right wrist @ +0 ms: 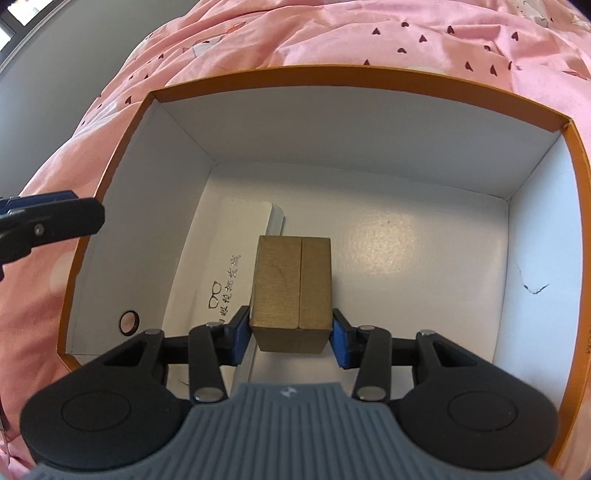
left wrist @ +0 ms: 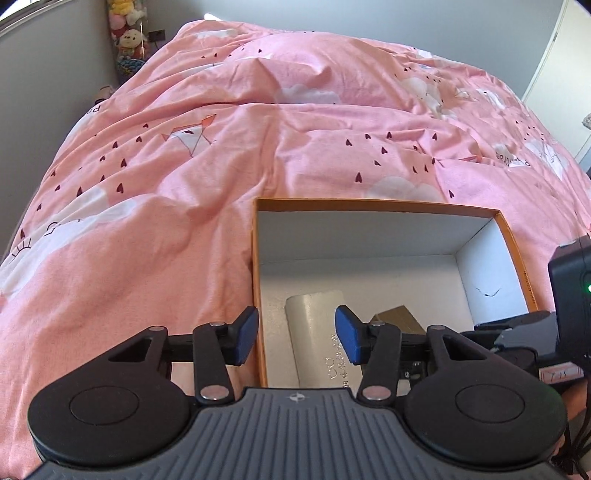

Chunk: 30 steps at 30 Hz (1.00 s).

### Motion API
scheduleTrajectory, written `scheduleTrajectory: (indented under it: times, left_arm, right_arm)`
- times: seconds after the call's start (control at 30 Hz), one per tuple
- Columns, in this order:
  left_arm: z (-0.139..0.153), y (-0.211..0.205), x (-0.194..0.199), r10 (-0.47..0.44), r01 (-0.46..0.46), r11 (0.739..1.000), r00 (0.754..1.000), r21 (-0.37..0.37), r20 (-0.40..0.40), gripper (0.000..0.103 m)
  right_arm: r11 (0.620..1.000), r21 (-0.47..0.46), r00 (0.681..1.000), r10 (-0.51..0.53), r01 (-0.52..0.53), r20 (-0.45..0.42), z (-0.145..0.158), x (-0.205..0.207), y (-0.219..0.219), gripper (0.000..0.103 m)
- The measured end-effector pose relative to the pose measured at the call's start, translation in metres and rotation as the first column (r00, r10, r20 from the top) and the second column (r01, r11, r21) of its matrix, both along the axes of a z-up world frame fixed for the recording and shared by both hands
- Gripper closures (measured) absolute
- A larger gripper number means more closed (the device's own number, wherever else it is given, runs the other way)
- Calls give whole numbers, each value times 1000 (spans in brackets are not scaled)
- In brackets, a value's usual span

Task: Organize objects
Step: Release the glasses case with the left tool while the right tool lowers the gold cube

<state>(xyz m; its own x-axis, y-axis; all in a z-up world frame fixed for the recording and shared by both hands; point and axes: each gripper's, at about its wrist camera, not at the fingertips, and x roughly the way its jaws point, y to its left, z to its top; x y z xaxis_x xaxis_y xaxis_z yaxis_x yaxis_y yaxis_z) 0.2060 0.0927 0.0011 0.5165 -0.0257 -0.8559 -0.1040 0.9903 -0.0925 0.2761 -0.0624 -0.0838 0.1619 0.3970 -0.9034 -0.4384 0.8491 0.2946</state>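
Brass-coloured block gripped over an orange-rimmed box on the pink bedspread.

The left claw (left wrist: 296, 334) is held wide with nothing between its pads, astride the box (right wrist: 517, 122) wall. Left of the right claw (right wrist: 291, 334), a white glasses case (right wrist: 218, 273) lies on the box floor; the gold block (right wrist: 291, 288) is clamped between its blue pads.

1. The white glasses case (right wrist: 221, 266) is partly covered by the brass-coloured block (right wrist: 291, 288), lower centre.
2. Its printed characters are too small to read.
3. The plush toys (left wrist: 127, 33), upper left, are cut off by the frame's top edge.
4. The left gripper (right wrist: 48, 221) is cut off at the left edge.
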Motion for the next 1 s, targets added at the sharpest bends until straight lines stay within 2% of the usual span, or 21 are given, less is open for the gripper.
scheduleTrajectory:
  times: [0.33,0.5,0.57,0.67,0.77,0.87,1.0]
  left_arm:
    - [-3,9,-1,22,-22,1000,1000,-13,-7,48]
    - [-11,11,1,26,-27,999,999,-19,-27,48]
    - [-13,12,2,32,-33,999,999,-22,-31,48]
    - [-17,14,4,40,-40,999,998,-20,-38,50]
    - [-22,16,7,48,-49,999,997,-22,-52,55]
    - [-26,18,10,52,-54,998,997,-28,-62,60]
    - [-32,20,15,56,-58,998,996,-34,-72,71]
  right_arm:
    - [997,76,985,1,12,-173,-8,-9,11,57]
    - [994,100,978,-27,48,-205,-9,-7,6,57]
    - [995,90,987,-15,30,-161,-3,-6,3,57]
    - [998,45,999,32,-32,4,13,-4,13,57]
    - [992,-16,978,125,-124,167,25,-1,21,57]
    - [966,-97,921,258,-240,290,30,2,31,57]
    - [898,-220,806,439,-380,396,26,7,42,57]
